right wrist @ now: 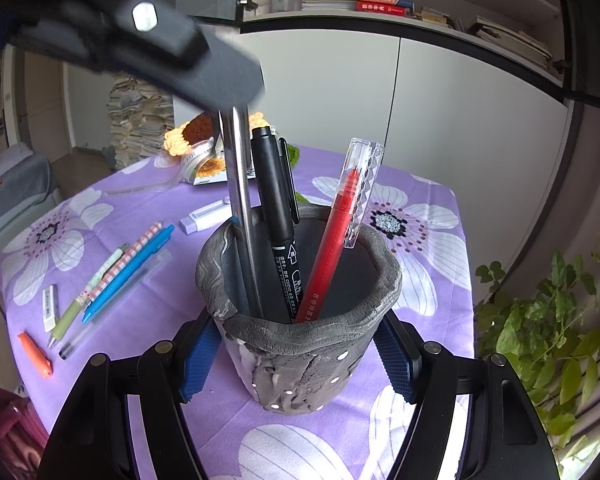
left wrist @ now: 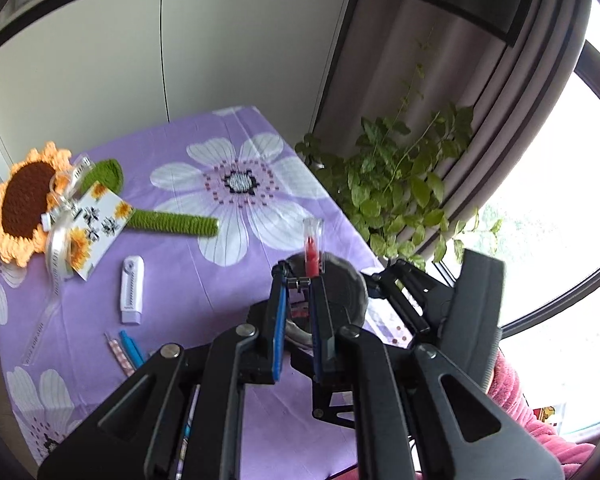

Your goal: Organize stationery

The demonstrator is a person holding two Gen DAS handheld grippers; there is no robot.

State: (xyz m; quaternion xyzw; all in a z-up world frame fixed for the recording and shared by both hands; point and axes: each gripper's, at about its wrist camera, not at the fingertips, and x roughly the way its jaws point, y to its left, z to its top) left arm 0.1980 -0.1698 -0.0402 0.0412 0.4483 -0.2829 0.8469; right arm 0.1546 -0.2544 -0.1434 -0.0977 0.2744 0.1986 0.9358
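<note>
**Pen going into steadied cup**

Your right gripper (right wrist: 295,356) clamps the grey cup (right wrist: 300,344) on the desk (right wrist: 420,304) so it cannot tip. Your left gripper (left wrist: 300,280) – nearly closed – lowers a silver pen (right wrist: 241,208) in beside the black marker (right wrist: 277,216) and red pen (right wrist: 336,248); more pens (right wrist: 127,268) lie loose nearby.

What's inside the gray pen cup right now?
The gray pen cup holds a silver pen, a black marker and a red pen. Their lower ends and the cup's bottom are hidden.
</note>
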